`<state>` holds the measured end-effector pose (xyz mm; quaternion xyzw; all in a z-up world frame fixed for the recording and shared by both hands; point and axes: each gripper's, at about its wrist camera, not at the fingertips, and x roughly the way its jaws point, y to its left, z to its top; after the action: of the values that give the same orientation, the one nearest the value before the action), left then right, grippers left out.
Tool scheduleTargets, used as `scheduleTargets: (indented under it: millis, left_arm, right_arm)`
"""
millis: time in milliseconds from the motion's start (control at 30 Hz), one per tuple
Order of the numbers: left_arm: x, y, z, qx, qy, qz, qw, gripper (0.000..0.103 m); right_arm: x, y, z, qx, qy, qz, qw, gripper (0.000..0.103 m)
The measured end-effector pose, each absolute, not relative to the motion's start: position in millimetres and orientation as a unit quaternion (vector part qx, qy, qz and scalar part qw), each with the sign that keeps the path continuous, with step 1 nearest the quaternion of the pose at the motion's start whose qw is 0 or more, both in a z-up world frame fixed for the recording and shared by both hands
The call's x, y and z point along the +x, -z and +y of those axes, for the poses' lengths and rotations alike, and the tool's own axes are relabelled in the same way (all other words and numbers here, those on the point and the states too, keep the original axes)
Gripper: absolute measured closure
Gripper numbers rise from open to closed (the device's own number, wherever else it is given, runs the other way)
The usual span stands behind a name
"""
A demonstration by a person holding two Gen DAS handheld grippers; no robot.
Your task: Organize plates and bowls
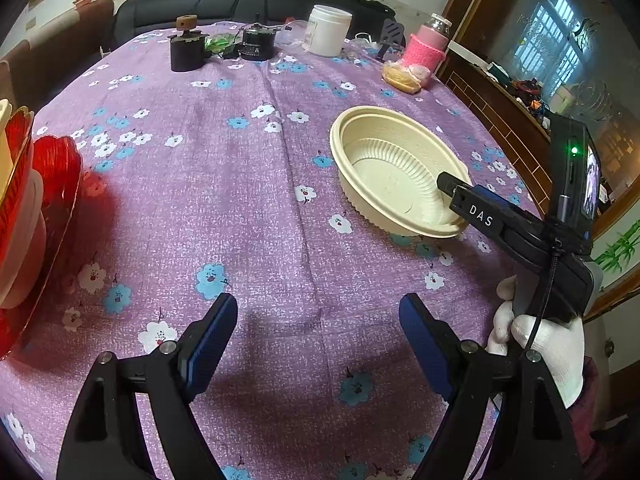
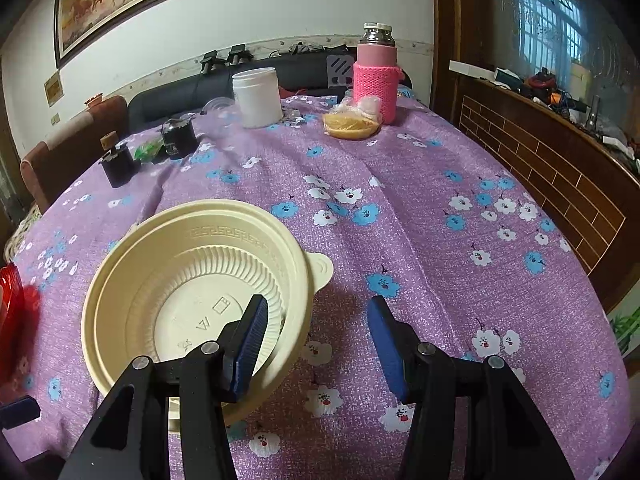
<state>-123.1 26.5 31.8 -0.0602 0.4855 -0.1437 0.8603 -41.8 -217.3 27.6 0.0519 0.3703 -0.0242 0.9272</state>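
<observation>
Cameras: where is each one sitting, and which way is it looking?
Left wrist: sits on the left hand-held gripper, open, looking across the purple tablecloth; the right gloved hand shows.
Right wrist: sits on the right hand-held gripper, open, one finger inside the cream bowl.
Both see the cream bowl and white jar.

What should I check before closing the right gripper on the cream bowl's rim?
1. Right gripper open: ok, wide gap between the fingers.
2. Rim between the fingers: ok, one finger is inside the cream bowl and the other outside its near wall.
3. Bowl upright on the tablecloth: ok, though it looks like two nested bowls, so both may lift together.
4. Finger depth past the rim: cannot tell from either view.
5. Left gripper out of the way: ok, open over bare cloth, away from the bowl.
6. Red plates stack at the left edge ready to receive: cannot tell, only partly in view.
</observation>
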Motion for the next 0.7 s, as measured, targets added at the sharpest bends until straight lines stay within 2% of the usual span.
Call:
scheduleTargets:
  millis: [400,700]
  left_arm:
    - [-110.2,-37.2,22.8,-0.053,0.14,0.482,0.863,0.021]
    - [-70.8,-49.9,16.6,-0.07,0.14,0.474,0.867,0.021]
  right_arm:
    - [-42.7,-27.4,-216.0,0.046,0.028,0.373,0.926,0.048]
    - [-40.9,-25.8,-216.9,0.048,0.025,0.379,0.924,0.048]
